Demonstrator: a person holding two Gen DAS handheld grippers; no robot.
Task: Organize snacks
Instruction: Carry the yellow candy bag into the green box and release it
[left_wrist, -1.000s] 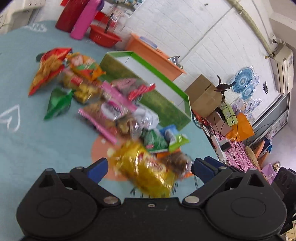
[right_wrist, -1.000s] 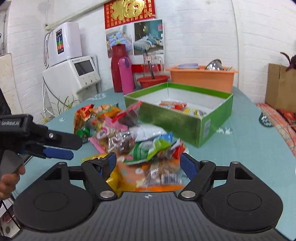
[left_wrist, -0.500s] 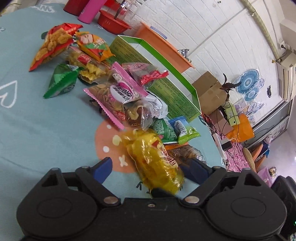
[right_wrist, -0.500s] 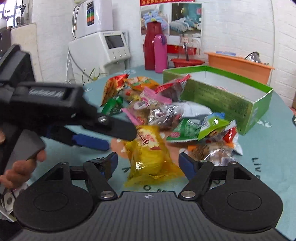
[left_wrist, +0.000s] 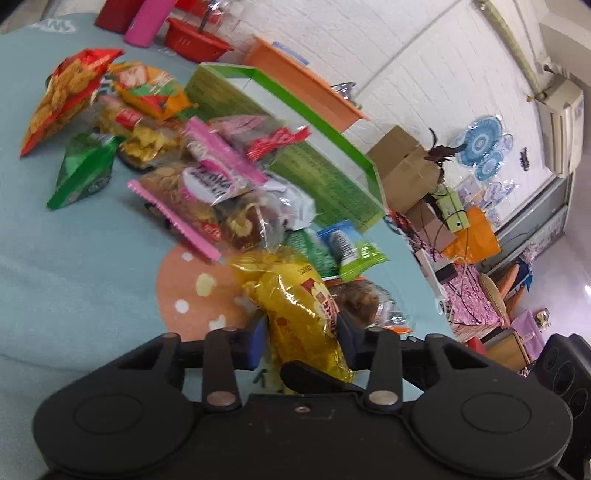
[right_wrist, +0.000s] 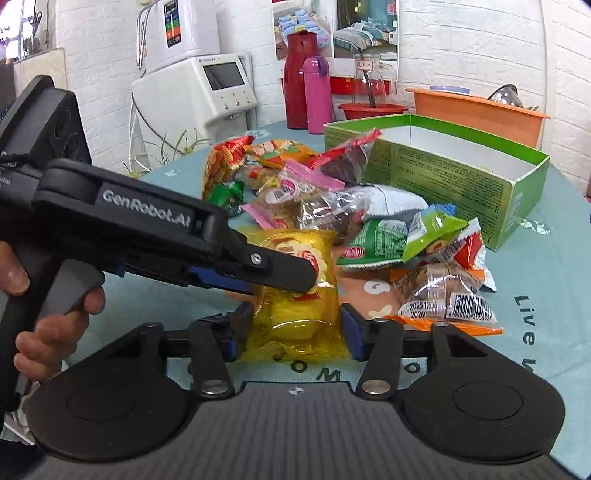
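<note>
Both grippers meet on 1 yellow bag (right_wrist: 295, 295), which lies on the teal surface (left_wrist: 74, 258) at the near edge of the snack pile (right_wrist: 314, 192). The left gripper (left_wrist: 301, 338) is closing, its blue fingers (left_wrist: 255, 341) pressing the bag's sides. The right gripper (right_wrist: 291, 330) is closing too, with the bag's near end between its fingers (right_wrist: 351, 332); the left pad touches the wrapper, the right stands just beside it. The green box (right_wrist: 461, 177) sits open behind the pile, touching it.
</note>
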